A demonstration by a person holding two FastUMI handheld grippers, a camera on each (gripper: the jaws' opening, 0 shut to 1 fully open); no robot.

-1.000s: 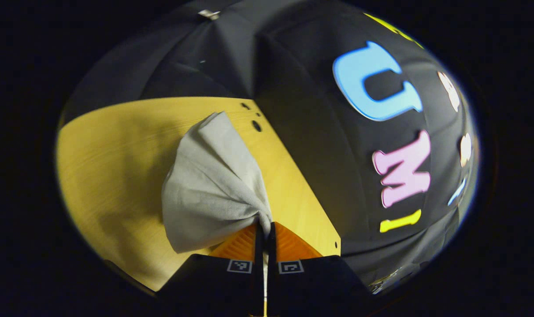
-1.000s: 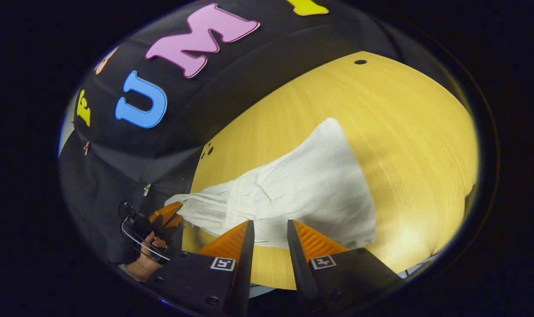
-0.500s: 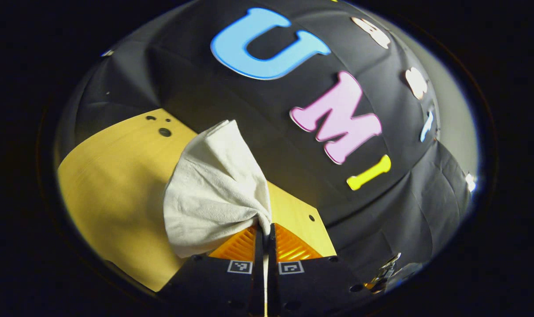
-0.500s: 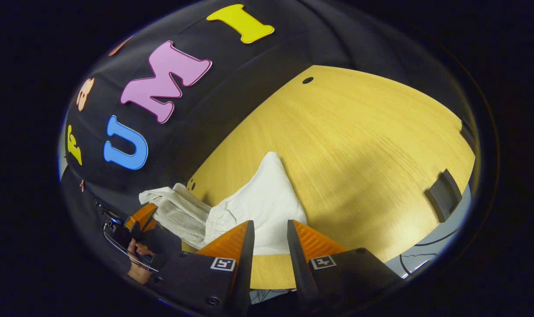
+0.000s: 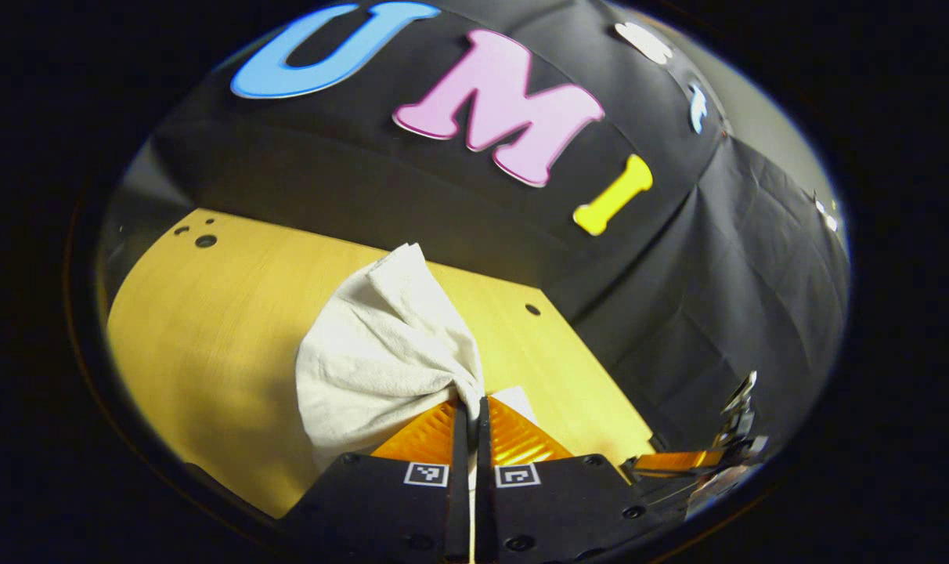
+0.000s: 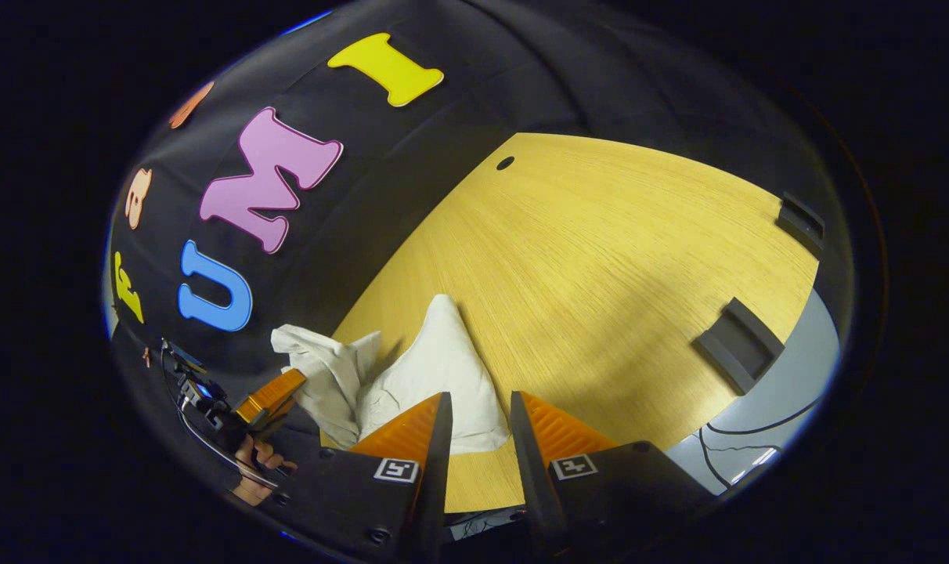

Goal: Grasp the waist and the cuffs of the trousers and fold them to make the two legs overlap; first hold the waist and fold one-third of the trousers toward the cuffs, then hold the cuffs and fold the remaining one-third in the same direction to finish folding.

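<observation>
In the left gripper view, the left gripper [image 5: 471, 411] has its fingers pinched together on a bunched fold of the white trousers [image 5: 380, 352], which rise in a loose peak above the wooden table [image 5: 208, 313]. Beyond the trousers, the table's far edge carries a few small holes [image 5: 205, 240].

In the right gripper view, the right gripper [image 6: 474, 415] holds its fingers a narrow gap apart, gripping nothing; the trousers lie on the table just beyond its tips, one end lifted toward the left gripper and a hand [image 6: 257, 462]. Farther across the table sit two dark brackets [image 6: 739, 345].
</observation>
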